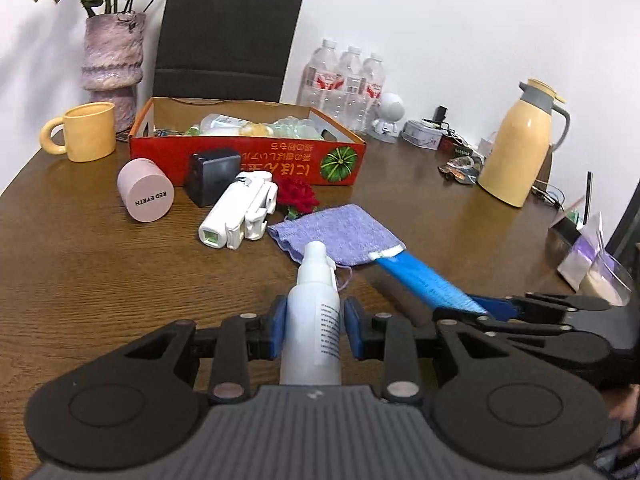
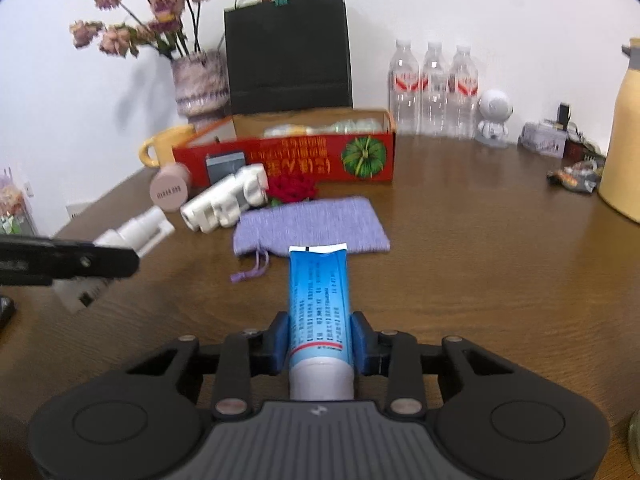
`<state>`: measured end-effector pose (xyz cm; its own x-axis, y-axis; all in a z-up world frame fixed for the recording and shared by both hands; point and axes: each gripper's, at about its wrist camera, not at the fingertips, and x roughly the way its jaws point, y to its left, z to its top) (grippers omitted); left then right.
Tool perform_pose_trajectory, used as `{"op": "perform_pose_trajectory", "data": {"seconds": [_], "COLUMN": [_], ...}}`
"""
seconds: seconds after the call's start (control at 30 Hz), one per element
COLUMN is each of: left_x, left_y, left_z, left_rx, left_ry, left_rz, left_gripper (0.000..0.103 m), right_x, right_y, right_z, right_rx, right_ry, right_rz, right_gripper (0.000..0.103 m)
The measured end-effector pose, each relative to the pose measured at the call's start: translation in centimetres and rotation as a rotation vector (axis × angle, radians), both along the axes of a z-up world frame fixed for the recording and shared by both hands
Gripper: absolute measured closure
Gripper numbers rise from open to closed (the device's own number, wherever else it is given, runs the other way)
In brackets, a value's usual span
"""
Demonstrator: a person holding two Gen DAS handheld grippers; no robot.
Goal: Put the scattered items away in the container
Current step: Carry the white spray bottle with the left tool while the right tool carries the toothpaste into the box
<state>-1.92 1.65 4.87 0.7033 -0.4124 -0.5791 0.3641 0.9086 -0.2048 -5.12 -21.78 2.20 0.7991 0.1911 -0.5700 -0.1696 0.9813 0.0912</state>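
Left hand-held gripper [image 1: 313, 330] clamps the spray bottle [image 1: 314, 312], right [image 2: 320, 340] the blue tube [image 2: 319, 300]: lift both clear, then lower gently into the box [image 1: 248, 156].

Yellow thermos [image 2: 624, 132]: cut by right edge; spray bottle [image 2: 132, 236]: blurred, base hidden behind left gripper [image 2: 80, 264]

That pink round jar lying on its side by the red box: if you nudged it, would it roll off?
Probably. The pink jar is a smooth cylinder lying on its side on the bare wooden table, so a sideways push would likely roll it. It looks rigid. I cannot tell its weight.
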Motion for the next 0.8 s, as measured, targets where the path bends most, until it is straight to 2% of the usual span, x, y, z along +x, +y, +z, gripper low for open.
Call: {"op": "perform_pose_trajectory", "data": {"seconds": [0.13, 0.2, 0.37, 0.43, 0.53, 0.67, 0.8], "left_x": [0.9, 2.3, 9.5, 13.3, 20.3, 28.3, 32.9], "left_y": [0.4, 0.8, 2.7, 3.3, 4.2, 4.8, 4.9], "left_z": [-0.1, 1.1, 5.1, 6.5, 7.3, 5.4, 2.3], "left_rx": [-0.049, -0.083, -0.210, -0.202, -0.159, -0.072, -0.004], "left_ry": [0.022, 0.005, 0.003, -0.004, 0.024, 0.131, 0.222], "left_rz": [0.025, 0.044, 0.081, 0.134, 0.223, 0.303, 0.344], "left_gripper": [0.072, 0.072, 0.072, 0.072, 0.072, 0.072, 0.072], "right_x": [-0.4, 0.1, 5.4, 9.2, 15.7, 24.1, 30.5], "right_y": [-0.1, -0.2, -0.2, -0.5, -1.0, -0.5, 0.6], "right_z": [1.5, 2.7, 7.0, 8.5, 9.7, 9.8, 8.1], "right_rx": [0.026, 0.054, 0.093, 0.153, 0.240, 0.268, 0.229], "right_ry": [-0.035, -0.053, -0.140, -0.149, -0.113, -0.037, 0.068], "right_rz": [-0.002, 0.008, -0.016, -0.037, -0.070, -0.113, -0.139], "right_gripper": [0.072, 0.072, 0.072, 0.072, 0.072, 0.072, 0.072]}}
